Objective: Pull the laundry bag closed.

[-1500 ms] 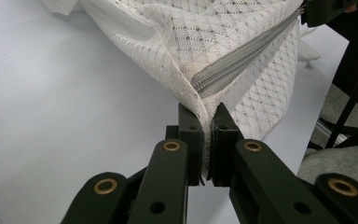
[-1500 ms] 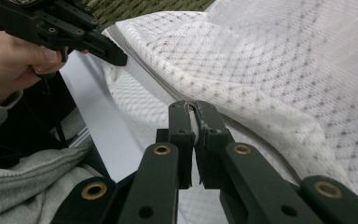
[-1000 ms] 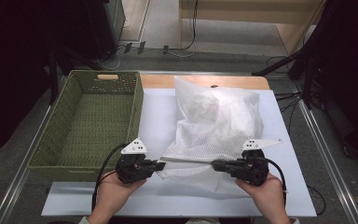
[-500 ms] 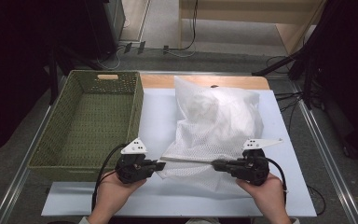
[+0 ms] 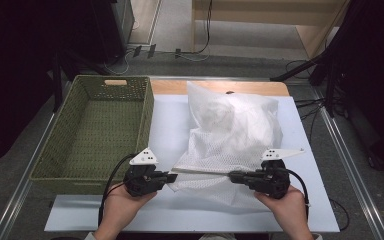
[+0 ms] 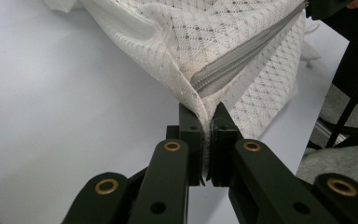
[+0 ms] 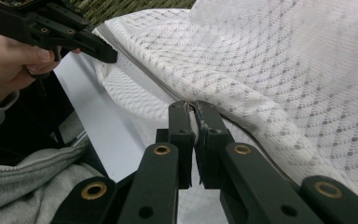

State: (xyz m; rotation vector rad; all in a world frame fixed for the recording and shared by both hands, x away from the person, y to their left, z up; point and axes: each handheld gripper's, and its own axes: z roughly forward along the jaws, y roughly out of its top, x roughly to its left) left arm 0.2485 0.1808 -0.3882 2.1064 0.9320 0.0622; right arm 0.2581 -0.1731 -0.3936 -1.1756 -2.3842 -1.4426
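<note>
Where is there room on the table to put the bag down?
Inside the green basket nothing lies. A bare strip of white table runs between basket and mesh bag. Crowded: the near edge, where left gripper and right gripper pinch the bag.

We take this for a lab or test room rather than a home; the table [image 5: 310, 200] is a metal-framed bench with a plain pale sheet laid over it, standing on a grey carpeted floor [image 5: 5, 175]; cables [image 5: 200, 50] trail across that floor behind it, black stands [image 5: 325, 65] (tripod legs, by the look) flank the bench, and the surroundings are left dark
</note>
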